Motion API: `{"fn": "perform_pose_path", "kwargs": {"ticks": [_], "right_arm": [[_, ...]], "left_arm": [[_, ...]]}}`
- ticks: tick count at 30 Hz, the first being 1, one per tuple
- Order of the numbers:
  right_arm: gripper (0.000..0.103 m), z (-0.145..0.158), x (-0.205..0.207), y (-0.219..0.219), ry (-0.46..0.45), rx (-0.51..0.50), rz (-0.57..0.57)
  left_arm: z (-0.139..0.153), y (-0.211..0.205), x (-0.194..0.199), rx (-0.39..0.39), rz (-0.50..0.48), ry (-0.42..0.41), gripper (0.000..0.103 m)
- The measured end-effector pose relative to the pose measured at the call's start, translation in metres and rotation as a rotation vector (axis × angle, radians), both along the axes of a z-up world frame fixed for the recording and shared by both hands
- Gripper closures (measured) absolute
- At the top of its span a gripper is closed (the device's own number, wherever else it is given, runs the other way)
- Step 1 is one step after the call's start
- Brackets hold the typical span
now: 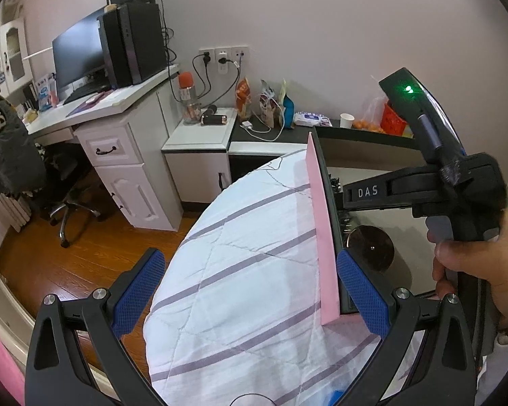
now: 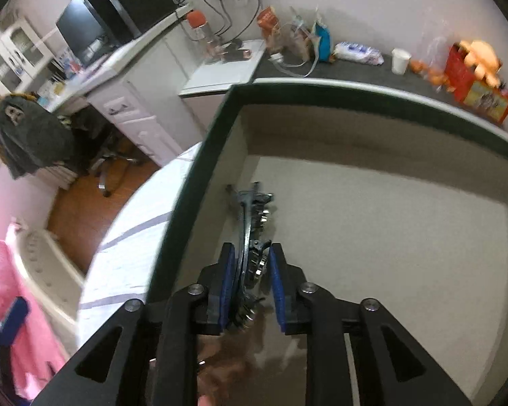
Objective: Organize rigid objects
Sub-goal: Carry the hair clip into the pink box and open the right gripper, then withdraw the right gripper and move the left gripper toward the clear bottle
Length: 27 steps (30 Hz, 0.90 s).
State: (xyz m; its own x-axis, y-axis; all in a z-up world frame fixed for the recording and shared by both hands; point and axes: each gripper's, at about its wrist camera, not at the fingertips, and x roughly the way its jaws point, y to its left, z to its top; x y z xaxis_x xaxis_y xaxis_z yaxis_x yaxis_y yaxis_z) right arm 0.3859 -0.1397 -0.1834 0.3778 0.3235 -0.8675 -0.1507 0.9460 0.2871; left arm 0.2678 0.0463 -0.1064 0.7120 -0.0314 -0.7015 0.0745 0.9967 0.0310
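The left gripper [image 1: 250,294] stands wide open over the bed [image 1: 247,270], its blue, cross-hatched rubber pads [image 1: 139,291] holding nothing; the right-hand pad lies just beside the pink outer wall of a rigid open box [image 1: 321,230]. The bed's quilt is white, stitched in diamonds and crossed by grey-lilac stripes. The box has a dark green rim and a pale, matte felt-like lining. In the right wrist view the right gripper [image 2: 250,280] reaches down into the box [image 2: 372,253] with its pads a narrow gap apart around a dark metal tool [image 2: 250,223] with toothed, shiny steel parts; whether the pads press on it cannot be told through the blur. The tool lies along the box's left inner wall. White letters "DAS" [image 1: 367,192] show on the right gripper's black arm, and a green light [image 1: 408,89] glows on its housing, gripped by a bare hand [image 1: 474,260].
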Motion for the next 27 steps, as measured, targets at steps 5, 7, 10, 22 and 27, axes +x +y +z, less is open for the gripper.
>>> {"fn": "perform_pose_path", "kwargs": {"ticks": [5, 7, 10, 22, 27], "right_arm": [[0.072, 0.008, -0.013, -0.004, -0.025, 0.031, -0.009], [0.072, 0.018, -0.02, -0.009, -0.059, 0.066, -0.008], [0.065, 0.035, -0.039, -0.013, -0.11, 0.048, -0.007], [0.018, 0.092, -0.18, -0.063, -0.348, -0.064, -0.025], [0.018, 0.092, -0.236, -0.092, -0.397, -0.105, -0.065]], "left_arm": [[0.005, -0.001, -0.011, 0.004, 0.006, -0.01, 0.0], [0.01, -0.002, -0.019, 0.006, 0.011, -0.018, 0.0], [0.019, -0.005, -0.032, 0.004, 0.009, -0.039, 0.0], [0.049, -0.041, -0.122, -0.018, -0.065, -0.097, 0.0], [0.057, -0.053, -0.162, -0.036, -0.078, -0.117, 0.0]]}}
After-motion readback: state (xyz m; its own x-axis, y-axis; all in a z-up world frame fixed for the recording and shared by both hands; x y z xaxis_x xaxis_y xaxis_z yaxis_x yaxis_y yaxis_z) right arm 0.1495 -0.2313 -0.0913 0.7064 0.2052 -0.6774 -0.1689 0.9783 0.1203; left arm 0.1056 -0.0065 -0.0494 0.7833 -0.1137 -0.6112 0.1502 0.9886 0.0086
